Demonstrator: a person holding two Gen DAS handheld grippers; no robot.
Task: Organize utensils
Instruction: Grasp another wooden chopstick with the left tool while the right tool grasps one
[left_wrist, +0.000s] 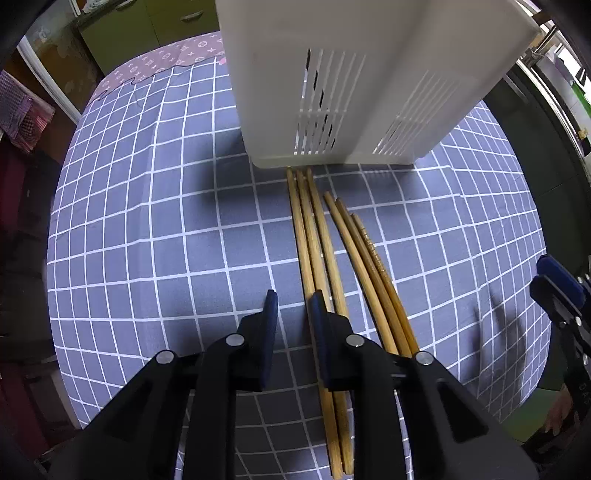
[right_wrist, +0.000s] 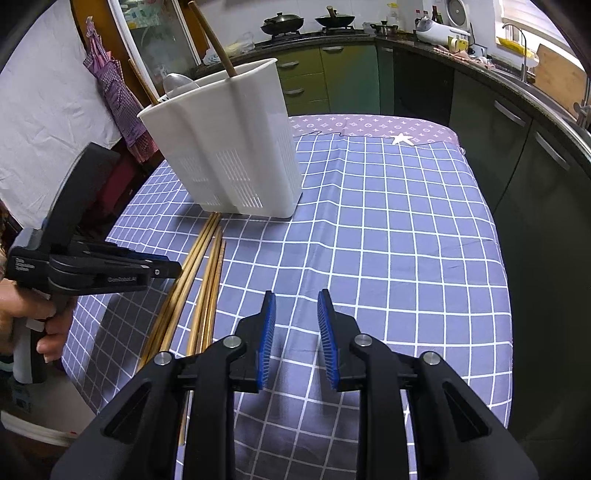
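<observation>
Surface: desk was covered by checked cloth, kitchen cabinets behind | Chopsticks were laid before white holder | Left gripper jaws narrowly parted, empty | Right gripper jaws spread, empty | Chopstick ends were hidden.

Both tools are matte black plastic with round silver pivot screws on the linkages. The left hand-held gripper carries dark navy pads, with small white lettering along its body. The right hand-held gripper has bright blue ribbed pads.
</observation>
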